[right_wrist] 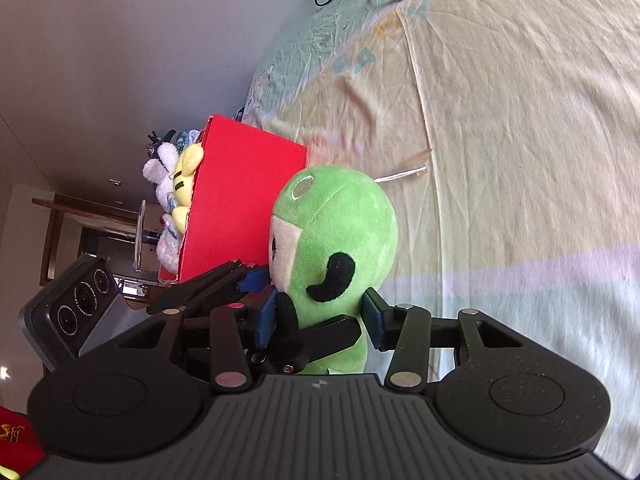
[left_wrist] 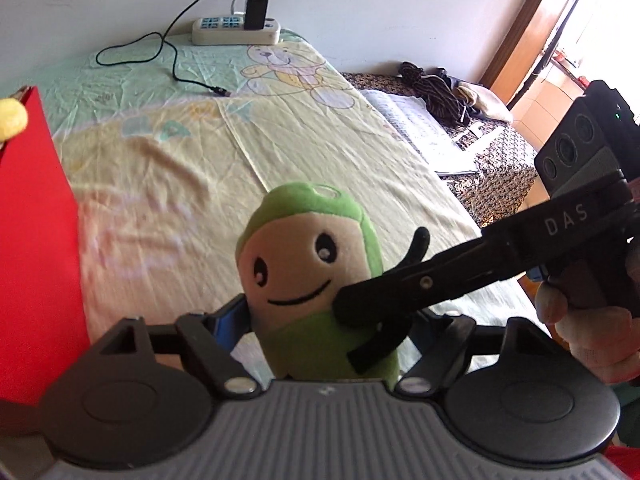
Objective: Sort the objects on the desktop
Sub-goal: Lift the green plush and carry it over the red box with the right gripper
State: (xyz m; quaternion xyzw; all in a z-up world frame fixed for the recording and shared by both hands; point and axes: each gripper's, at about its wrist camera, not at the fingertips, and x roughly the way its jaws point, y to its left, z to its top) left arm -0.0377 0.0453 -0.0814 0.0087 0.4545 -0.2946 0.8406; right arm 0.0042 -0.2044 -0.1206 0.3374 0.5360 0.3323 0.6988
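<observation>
I log one green plush doll [left_wrist: 308, 276], smiling beige face, upright, just beside the red box [left_wrist: 36, 240].

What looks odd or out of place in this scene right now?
Both grippers are at the same green plush toy at once. The right gripper reaches across its face, while the left gripper has it between its jaws. Behind, a loose black cable trails over the sheet.

Legible text: "DAS", white capitals, on black arm of right gripper [left_wrist: 362, 312], seen in left wrist view. Lettering runs along arm, tilted upward to right. Yellow marks on red item [right_wrist: 16, 440] at lower left corner of right wrist view: not readable. Markings on power strip [left_wrist: 236, 31] sockets: too small to read.
</observation>
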